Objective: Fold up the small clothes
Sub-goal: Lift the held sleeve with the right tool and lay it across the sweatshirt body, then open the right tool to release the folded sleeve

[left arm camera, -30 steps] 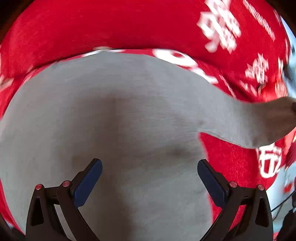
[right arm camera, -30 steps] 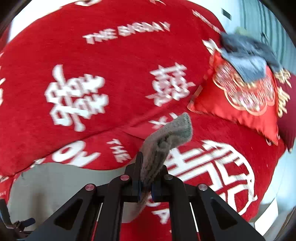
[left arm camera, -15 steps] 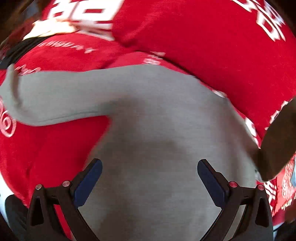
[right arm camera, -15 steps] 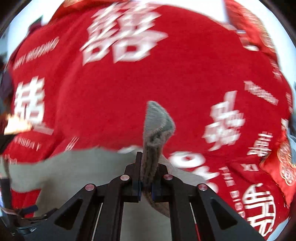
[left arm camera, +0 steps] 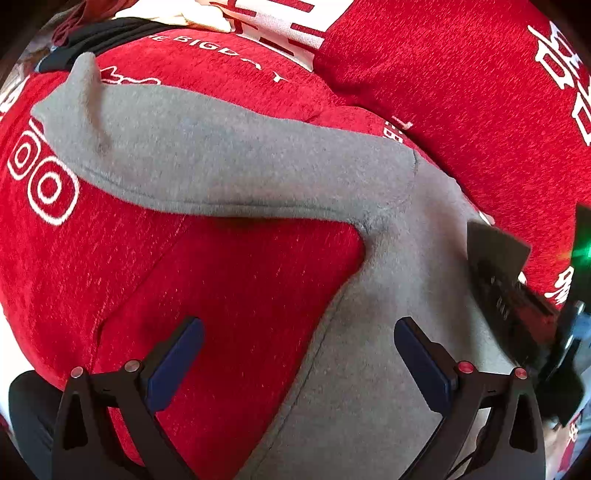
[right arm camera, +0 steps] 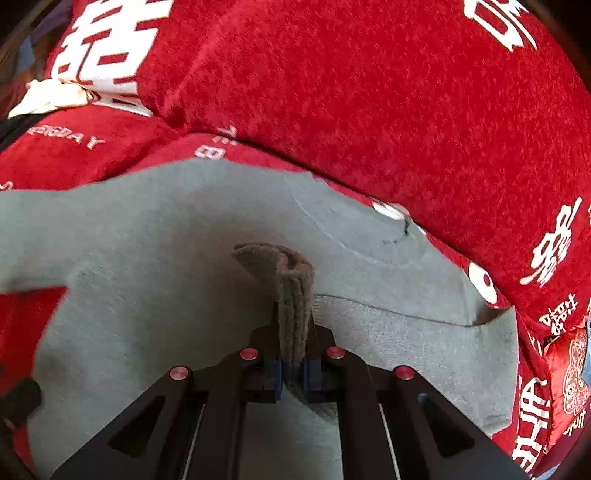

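Left wrist view: looking down on a grey top point(left arm camera: 369, 332) lying spread on a red cover point(left arm camera: 221, 288) printed with white characters. One sleeve point(left arm camera: 207, 158) stretching out flat toward the upper left, cuff end curling up near the frame edge. Left claw point(left arm camera: 299, 354) hanging released, blue pads point(left arm camera: 424, 362) standing wide apart, gripping nothing; left pad over bare red cover, right pad over the top's body, side seam running between them. Cannot tell whether the pads are touching the cloth. Part of the right claw's dark body point(left arm camera: 509, 288) showing at the right edge, over the top, with a green light glowing beside it. Pale cloth point(left arm camera: 192, 14) and a dark item bunching at the far upper left.

Right wrist view: right claw point(right arm camera: 293, 369) clenched, grasping the cuff point(right arm camera: 288, 291) of the other sleeve, the ribbed end sticking up between the pads and curling over to the left. Cuff hovering above the top's point(right arm camera: 147, 258) chest, below the round neckline point(right arm camera: 369, 240). Held sleeve point(right arm camera: 424, 343) lying folded across the body, running to the right edge of the garment. Red cover point(right arm camera: 369, 92) rising behind as a cushion-like bulge. Pale cloth point(right arm camera: 51, 96) resting at the upper left.
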A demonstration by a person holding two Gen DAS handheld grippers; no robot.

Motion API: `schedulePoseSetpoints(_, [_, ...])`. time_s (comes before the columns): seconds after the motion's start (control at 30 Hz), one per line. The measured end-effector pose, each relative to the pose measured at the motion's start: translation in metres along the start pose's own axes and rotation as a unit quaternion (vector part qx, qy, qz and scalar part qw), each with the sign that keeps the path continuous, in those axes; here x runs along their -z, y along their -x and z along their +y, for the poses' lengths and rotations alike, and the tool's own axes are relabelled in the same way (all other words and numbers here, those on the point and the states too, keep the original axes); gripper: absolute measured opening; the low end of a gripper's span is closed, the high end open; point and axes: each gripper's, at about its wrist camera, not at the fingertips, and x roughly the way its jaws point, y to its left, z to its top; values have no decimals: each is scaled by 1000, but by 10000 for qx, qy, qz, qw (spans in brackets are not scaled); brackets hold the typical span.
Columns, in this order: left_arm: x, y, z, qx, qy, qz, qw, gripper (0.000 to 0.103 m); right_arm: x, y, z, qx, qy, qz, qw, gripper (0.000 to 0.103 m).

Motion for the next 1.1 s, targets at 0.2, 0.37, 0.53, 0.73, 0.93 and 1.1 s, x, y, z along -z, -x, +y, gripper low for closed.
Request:
schedulePoseSetpoints(0.2, [8,3,-2,79,-14,-66,9999,103,-19,17,15,-213,13,-241,9995,7])
schedulePoseSetpoints(0.37, [5,7,0,105,56,-97,9999,103,-21,2,34,-550,142,109,9983,28])
schedulePoseSetpoints(0.53, [2,11,7,81,230,-131,9996,103,-18,22,35,-839,278,-103,9960,69])
schedulePoseSetpoints(0.73, [4,22,-23,40,-153,-219,9996,103,-1,85,-46,-1258,-242,-763,9888,77])
schedulePoseSetpoints(0.93, [9,13,-129,340,-1215,-193,9918,103,62,41,-185,-318,-1378,-55,9899,77])
schedulePoseSetpoints(1.1, [10,-30,-205,51,-2083,14,9781,103,91,3,-209,-461,-1793,295,9823,76])
